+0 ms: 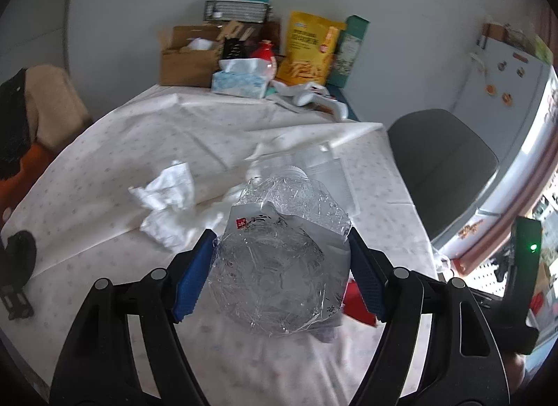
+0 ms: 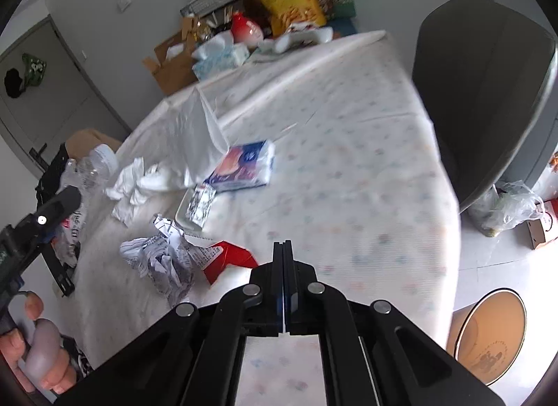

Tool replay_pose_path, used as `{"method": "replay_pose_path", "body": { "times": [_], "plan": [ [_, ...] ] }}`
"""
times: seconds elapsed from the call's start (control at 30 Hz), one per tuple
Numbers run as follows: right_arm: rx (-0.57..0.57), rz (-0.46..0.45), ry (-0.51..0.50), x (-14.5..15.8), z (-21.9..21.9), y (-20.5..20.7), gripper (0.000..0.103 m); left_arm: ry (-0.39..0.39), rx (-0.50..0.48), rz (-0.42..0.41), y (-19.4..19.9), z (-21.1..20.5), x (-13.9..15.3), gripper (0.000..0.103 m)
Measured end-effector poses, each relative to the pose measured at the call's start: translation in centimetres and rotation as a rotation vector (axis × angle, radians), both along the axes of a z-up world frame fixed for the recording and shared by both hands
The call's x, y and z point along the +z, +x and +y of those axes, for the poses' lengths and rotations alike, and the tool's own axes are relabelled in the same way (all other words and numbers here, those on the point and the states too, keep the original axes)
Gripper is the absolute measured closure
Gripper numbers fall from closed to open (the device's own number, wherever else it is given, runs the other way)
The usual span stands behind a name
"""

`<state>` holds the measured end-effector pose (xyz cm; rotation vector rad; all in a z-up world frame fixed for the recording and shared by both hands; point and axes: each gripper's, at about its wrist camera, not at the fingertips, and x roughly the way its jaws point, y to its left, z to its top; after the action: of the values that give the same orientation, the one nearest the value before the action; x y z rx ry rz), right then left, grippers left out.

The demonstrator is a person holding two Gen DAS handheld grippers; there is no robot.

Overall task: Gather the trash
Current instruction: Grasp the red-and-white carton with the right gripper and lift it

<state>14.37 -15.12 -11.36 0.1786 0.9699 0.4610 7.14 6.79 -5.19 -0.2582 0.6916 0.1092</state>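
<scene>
My left gripper [image 1: 280, 249] is shut on a crushed clear plastic bottle [image 1: 279, 266] with a white label, held above the white tablecloth [image 1: 122, 148]; the bottle also shows at the left of the right wrist view [image 2: 87, 168]. Crumpled white tissues [image 1: 164, 196] lie beyond it, and they show in the right wrist view [image 2: 136, 179]. My right gripper [image 2: 284, 249] is shut and empty over the table. Near it lie a crumpled printed paper [image 2: 164, 259], a red wrapper [image 2: 230, 259], a small foil packet [image 2: 202, 203] and a blue-white tissue pack [image 2: 244, 165].
A round beige bin [image 2: 488, 336] stands on the floor at the right below the table edge. A grey chair [image 2: 488, 92] is beside the table. A tissue box [image 1: 240, 78], cardboard box [image 1: 188, 60] and yellow snack bag [image 1: 310, 46] crowd the far end.
</scene>
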Motion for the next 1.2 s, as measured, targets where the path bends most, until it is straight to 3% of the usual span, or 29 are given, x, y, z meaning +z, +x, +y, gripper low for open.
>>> {"method": "replay_pose_path", "body": {
  "times": [0.1,0.2,0.27,0.47,0.5,0.53,0.63,1.2],
  "plan": [
    [0.000,0.023,0.051,0.7,-0.7,-0.3,0.096,0.000,-0.011,-0.004,0.2,-0.5,0.0,0.029],
    [0.001,0.028,0.062,1.1,-0.2,-0.8,0.043,0.002,-0.002,-0.002,0.0,-0.2,-0.1,0.029],
    [0.002,0.015,0.041,1.1,0.5,-1.1,0.045,0.005,0.009,-0.003,-0.2,0.1,-0.1,0.029],
    [0.032,0.094,0.013,-1.1,3.5,-1.0,0.048,0.009,0.032,-0.005,-0.9,1.1,0.0,0.029],
    [0.034,0.109,0.003,-1.5,3.7,-0.9,0.061,0.009,0.033,-0.005,-1.0,1.2,0.0,0.029],
    [0.039,0.131,0.001,-2.0,3.9,-0.8,0.084,0.010,0.033,-0.005,-1.0,1.2,0.0,0.029],
    [0.036,0.157,0.010,-2.5,3.5,-0.7,0.100,0.012,0.029,-0.006,-1.0,1.0,0.0,0.029],
    [-0.220,0.028,0.030,1.4,-7.5,-0.5,0.100,0.009,-0.125,-0.020,2.5,-5.2,0.3,0.029]
  ]
}}
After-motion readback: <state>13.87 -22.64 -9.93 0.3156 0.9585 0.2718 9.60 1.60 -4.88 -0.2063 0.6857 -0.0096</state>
